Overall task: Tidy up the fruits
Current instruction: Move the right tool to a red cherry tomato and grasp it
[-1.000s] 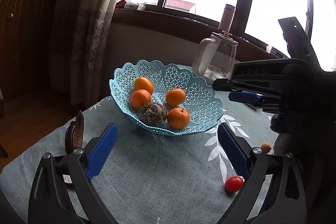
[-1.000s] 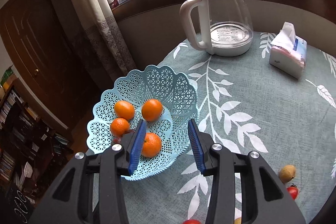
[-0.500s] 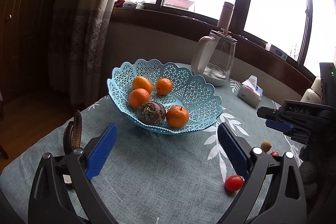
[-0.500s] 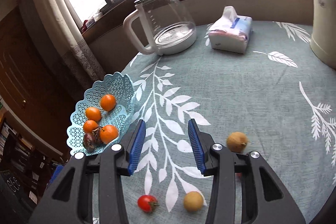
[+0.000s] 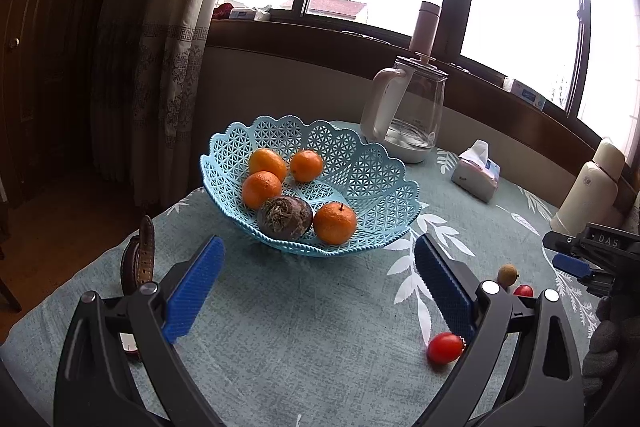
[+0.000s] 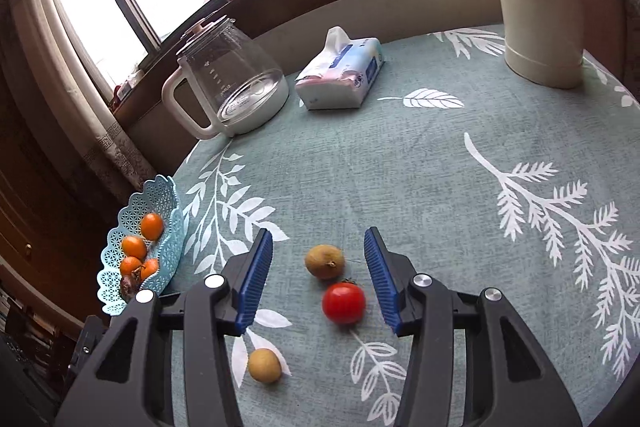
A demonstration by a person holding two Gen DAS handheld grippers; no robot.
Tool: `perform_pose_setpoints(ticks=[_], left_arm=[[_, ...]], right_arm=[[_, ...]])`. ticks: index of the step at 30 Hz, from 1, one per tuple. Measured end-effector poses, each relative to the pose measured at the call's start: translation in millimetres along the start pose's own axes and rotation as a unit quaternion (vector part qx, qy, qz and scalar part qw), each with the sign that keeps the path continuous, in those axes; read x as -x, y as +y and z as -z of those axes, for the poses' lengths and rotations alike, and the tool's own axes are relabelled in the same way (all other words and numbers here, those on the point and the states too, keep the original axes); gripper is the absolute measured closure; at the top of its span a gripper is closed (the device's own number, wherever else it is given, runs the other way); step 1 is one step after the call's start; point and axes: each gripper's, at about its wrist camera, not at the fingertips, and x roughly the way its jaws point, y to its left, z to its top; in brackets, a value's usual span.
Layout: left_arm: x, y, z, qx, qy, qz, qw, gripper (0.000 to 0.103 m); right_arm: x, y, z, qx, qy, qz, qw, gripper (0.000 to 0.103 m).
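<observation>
Right gripper (image 6: 318,277) is held wide open and empty above the counter (image 6: 400,163), jaws bracketing two loose fruits: a red cherry tomato (image 6: 344,303) and a brownish round fruit (image 6: 324,261) just beyond it, nearly touching. A third, yellowish round fruit (image 6: 264,365) lies off to the side, below the left jaw. Left gripper (image 5: 316,289) is also wide open and empty, pointed at the blue lattice basket (image 5: 360,167), where four oranges (image 5: 334,223) and a dark fibrous fruit (image 5: 285,218) are already held; another cherry tomato (image 5: 445,347) sits by its right jaw. Likely next step: one of the bracketed fruits gets picked. Risks: with both inside the jaw span, a close could catch both or squirt one sideways; round fruits roll easily on cloth and could be knocked toward the counter edge. The tomato looks soft, so it could be split by an over-squeeze. On transfer, the basket's sloped wall could let a dropped fruit bounce back out.
</observation>
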Motion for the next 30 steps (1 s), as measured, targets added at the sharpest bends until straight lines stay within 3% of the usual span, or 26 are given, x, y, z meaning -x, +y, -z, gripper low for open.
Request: perform_pose_setpoints(ticks=[11,25,30], left_arm=[[1.7,-3.1,0.1,-0.01,-0.003,-0.004,0.9999,0.006],[1.4,-4.8,-0.2,-0.012,-0.002,-0.003,0.9999,0.006],[0.4,-7.3,-0.3,-0.018,0.001,0.001,0.9998,0.005]], right_arm=[[-10.4,7.3,25.3,0.067,0.007,0.039,0.997,0.054],[-30.9,3.9,33.1,0.075,0.039,0.05,0.995,0.055],[-36.7,5.7,33.1,0.081,0.049,0.054,0.994,0.06]])
